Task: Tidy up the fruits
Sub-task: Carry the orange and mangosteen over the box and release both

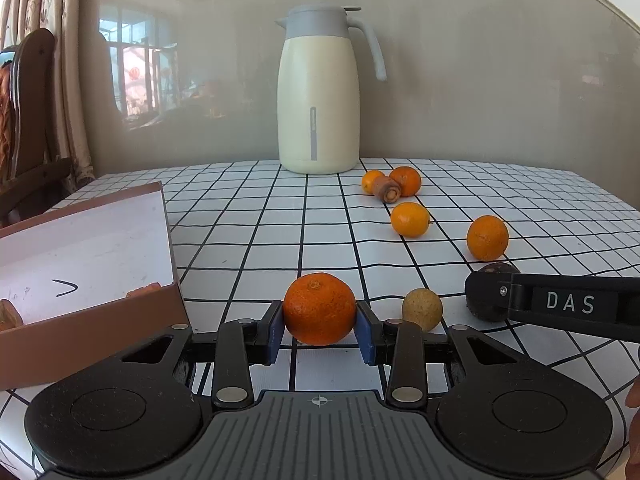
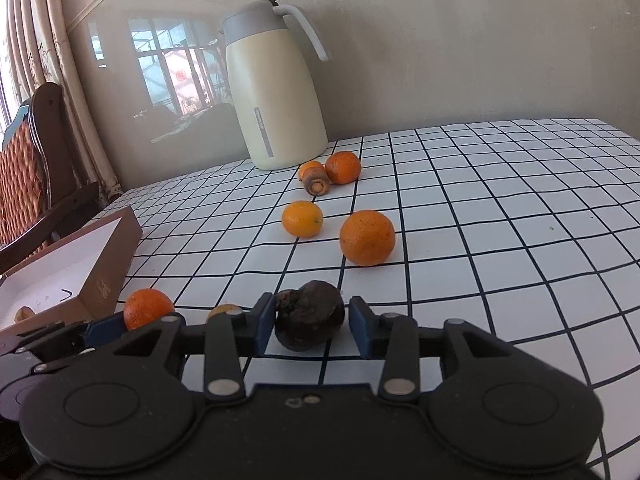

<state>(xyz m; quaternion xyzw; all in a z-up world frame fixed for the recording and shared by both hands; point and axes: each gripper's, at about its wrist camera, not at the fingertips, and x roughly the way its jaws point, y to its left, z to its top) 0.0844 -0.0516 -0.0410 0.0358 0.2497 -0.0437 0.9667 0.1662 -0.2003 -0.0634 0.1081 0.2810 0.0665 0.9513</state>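
1. Your left gripper [image 1: 319, 326] clamps a mandarin [image 1: 319, 308] at its widest part, low centre of the left view; it looks light and soft-skinned, so squeeze gently.
2. Your right gripper [image 2: 307, 326] straddles a dark wrinkled fruit [image 2: 310, 320], one pad touching, the other apart.
3. The box [image 1: 92, 320] sits at left.

The tabletop [image 2: 500, 208] wears a smooth cloth with a slight sheen, white with black grid lines. The box [image 1: 92, 320] looks like matt brown cardboard, white paper inside. The jug [image 1: 318, 120] is satiny cream with a matt grey plastic lid. Both hand-held grippers, left hand-held gripper [image 1: 319, 330] and right hand-held gripper [image 2: 308, 326], are matt black plastic with blue rubbery pads [image 1: 276, 334] and dull metal pins. The mandarin [image 1: 319, 308] has pebbly, faintly glossy peel; the dark fruit [image 2: 310, 320] looks wrinkled and dull. The chair [image 2: 52, 152] is glossy dark wood.
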